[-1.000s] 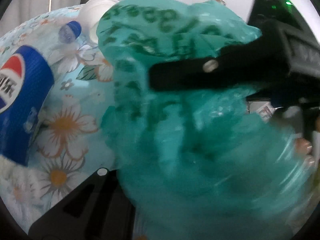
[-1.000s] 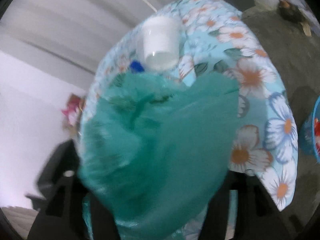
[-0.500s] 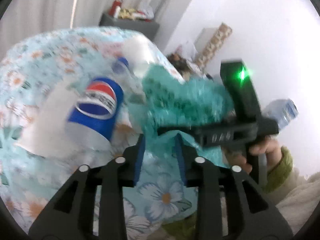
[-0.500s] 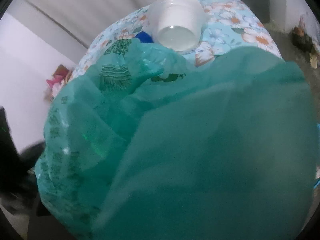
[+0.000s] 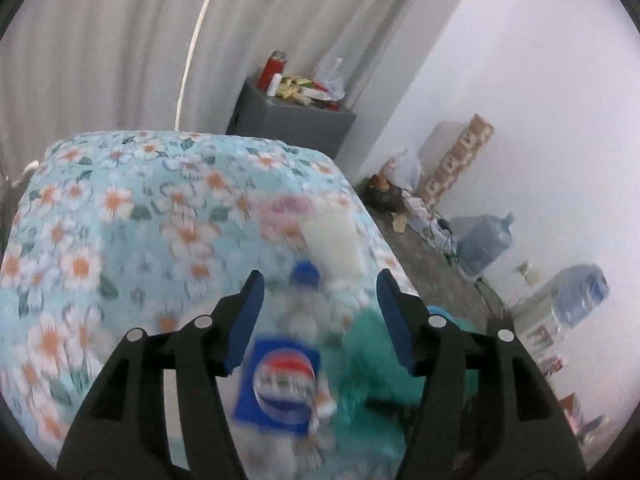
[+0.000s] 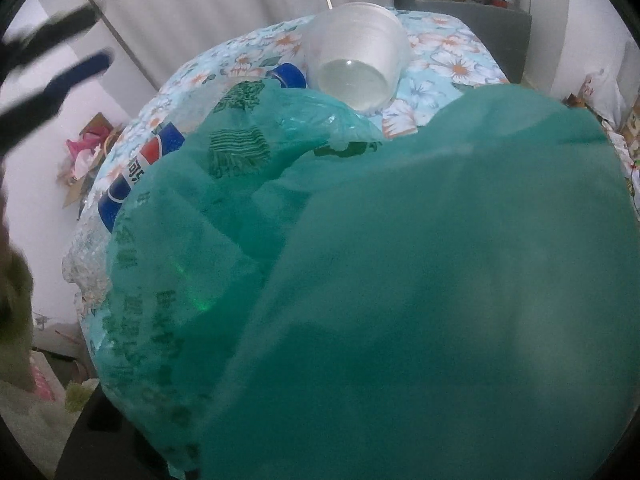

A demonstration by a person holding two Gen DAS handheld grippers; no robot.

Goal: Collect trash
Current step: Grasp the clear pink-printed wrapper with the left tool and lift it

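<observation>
A crushed clear Pepsi bottle (image 5: 286, 380) with a blue label and blue cap lies on the floral table; it also shows in the right wrist view (image 6: 132, 172). My left gripper (image 5: 320, 300) is open, hovering above the bottle with its jaws wide on either side, not touching it. A white plastic cup (image 5: 334, 242) lies on its side just beyond the cap; it also shows in the right wrist view (image 6: 356, 64). A green plastic bag (image 6: 380, 280) fills the right wrist view and hides my right gripper's fingers; it also shows in the left wrist view (image 5: 368, 364).
The table has a blue floral cloth (image 5: 120, 220). A grey cabinet (image 5: 292, 120) with bottles and clutter stands behind it. Large water jugs (image 5: 484, 240) and clutter sit on the floor along the white wall at the right.
My left gripper has let go of the green bag, opened wide, and swung over the Pepsi bottle. The bag stays hanging in front of the right wrist camera.
</observation>
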